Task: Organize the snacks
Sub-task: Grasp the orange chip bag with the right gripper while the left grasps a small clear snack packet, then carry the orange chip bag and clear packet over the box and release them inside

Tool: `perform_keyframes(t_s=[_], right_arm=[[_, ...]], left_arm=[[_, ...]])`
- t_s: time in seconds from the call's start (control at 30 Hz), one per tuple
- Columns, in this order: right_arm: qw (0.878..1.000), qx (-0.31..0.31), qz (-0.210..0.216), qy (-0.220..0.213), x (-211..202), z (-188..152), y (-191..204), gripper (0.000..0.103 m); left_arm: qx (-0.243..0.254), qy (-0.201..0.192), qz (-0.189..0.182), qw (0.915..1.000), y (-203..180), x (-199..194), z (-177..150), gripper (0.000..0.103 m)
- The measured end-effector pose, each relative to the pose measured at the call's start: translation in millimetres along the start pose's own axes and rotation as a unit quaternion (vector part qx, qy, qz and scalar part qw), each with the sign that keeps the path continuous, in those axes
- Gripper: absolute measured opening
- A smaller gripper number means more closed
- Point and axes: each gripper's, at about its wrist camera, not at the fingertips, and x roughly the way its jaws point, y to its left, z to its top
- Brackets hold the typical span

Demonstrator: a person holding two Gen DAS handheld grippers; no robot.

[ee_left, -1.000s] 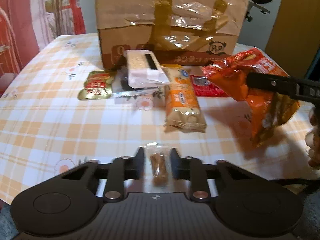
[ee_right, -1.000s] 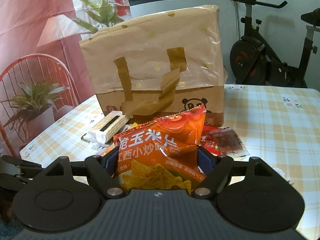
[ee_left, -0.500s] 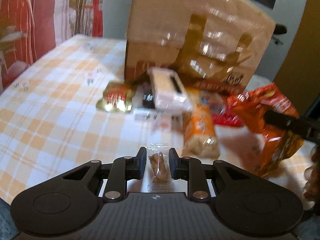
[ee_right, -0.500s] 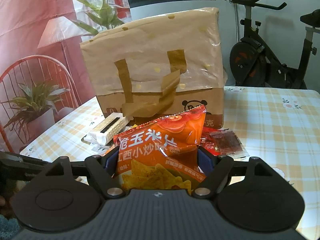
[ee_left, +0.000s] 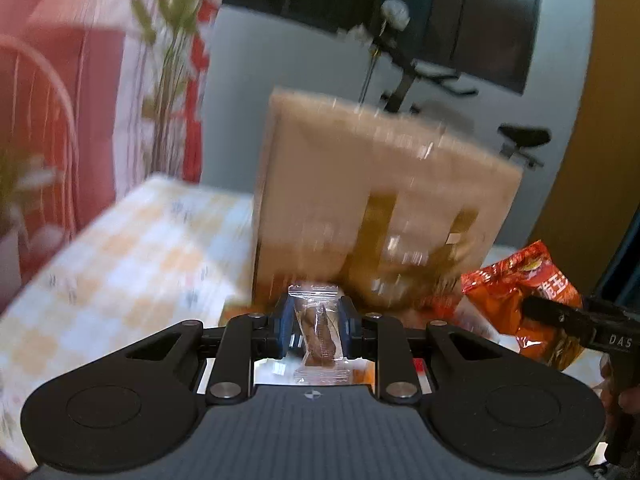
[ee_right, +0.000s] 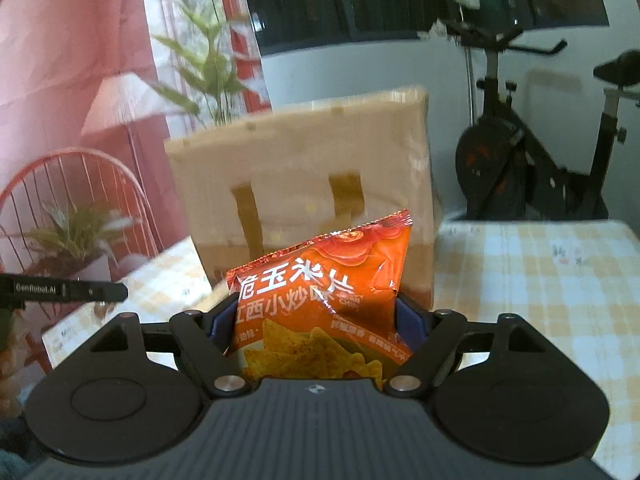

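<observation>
My left gripper is shut on a small clear packet with a brown snack and holds it up in front of the taped cardboard box. My right gripper is shut on an orange bag of corn chips, held up before the same box. The chip bag and the right gripper's finger also show at the right of the left wrist view. The snacks lying on the table are hidden behind the grippers.
The box stands on a table with an orange checked cloth. An exercise bike stands behind the table at the right. A red chair and potted plants stand at the left. The left gripper's finger shows at the left edge.
Both grippers have risen with their snacks. The table snacks have dropped out of view and the top of the box now shows. The left view is blurred by motion.
</observation>
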Motion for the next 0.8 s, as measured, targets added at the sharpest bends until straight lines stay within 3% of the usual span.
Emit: perform_keyframes(t_s=[0.33,0.63,0.8], right_arm=[[0.996,0.001,0.034,-0.081,-13,77,3,0.080],[0.991,-0.022,0.033,-0.127,11,148,7,0.080],[0.992,-0.039,0.015,-0.122,47,176,7,0.080]], left_arm=[[0.024,-0.069,-0.047,0.9962,-27,-2,77,0.025],[0.032,-0.078,-0.074,0.9936,-36,33,123,0.025],[0.017,-0.081,-0.075,0.9937,-29,64,144,0.025]])
